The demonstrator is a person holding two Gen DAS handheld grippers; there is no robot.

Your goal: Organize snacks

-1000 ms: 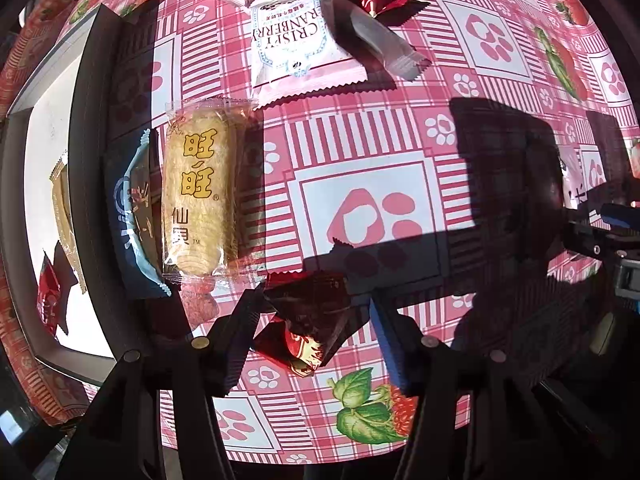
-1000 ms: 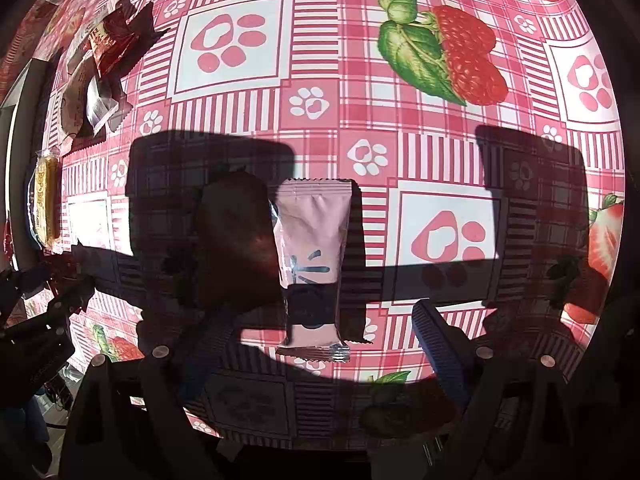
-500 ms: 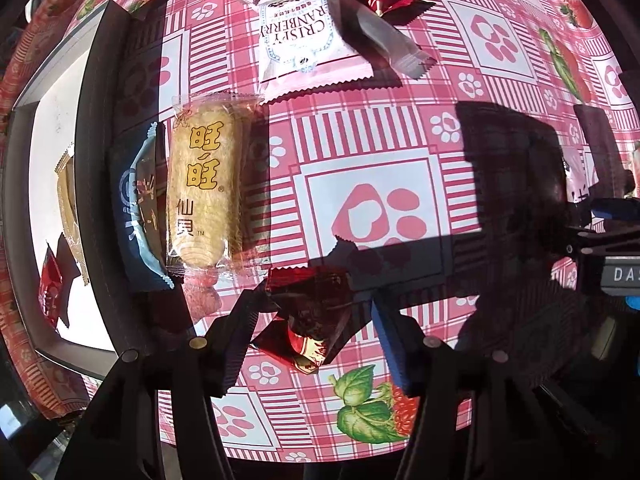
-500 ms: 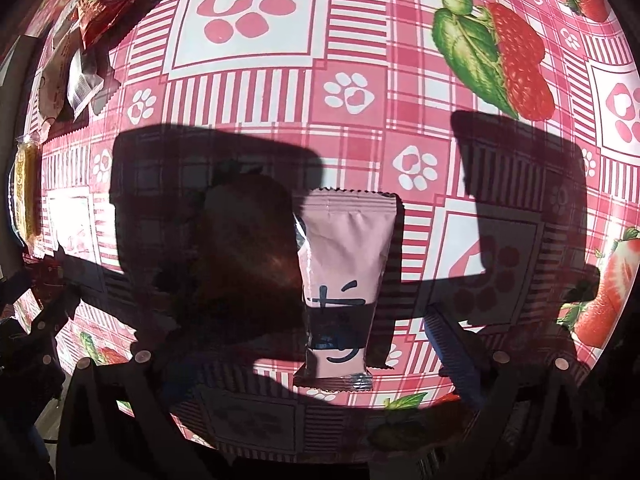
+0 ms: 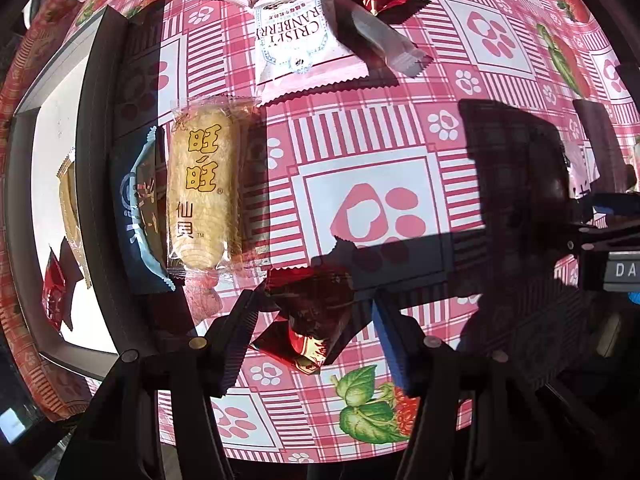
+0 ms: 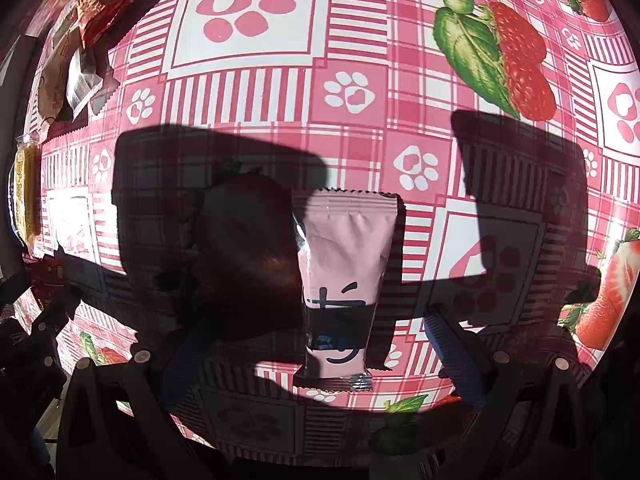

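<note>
**A:** In the left wrist view, where did things stand?

**B:** The left gripper [image 5: 316,328] was spread wide, its fingers either side of a red foil candy [image 5: 310,320] lying on the pink checked tablecloth [image 5: 400,128]. Neither pad touched the wrapper as far as I could tell. The grey tray [image 5: 96,184] sat to the left, with a red packet and a pale one already inside. A blue wafer pack [image 5: 140,216] and a Want Want rice cracker [image 5: 202,192] lay just beside its wall, and a Crispy Cranberry pouch [image 5: 296,44] sat farther off.

**A:** How should that grab have gone?

**B:** My judgement was to centre on the fat middle of the candy, not the twisted foil tail, and close gently; foil slips and crumples.

**A:** And the right wrist view?

**B:** The right gripper [image 6: 320,344] also stood released, straddling the near end of a pink snack sachet [image 6: 344,280] lying flat and lengthwise between the fingers. A dark rounded shape just left of it was lost in shadow; I couldn't name it.

**A:** Advice there?

**B:** Get low, since a flat sachet offers little to pinch, and squeeze across its width above the crimped seal.
</note>
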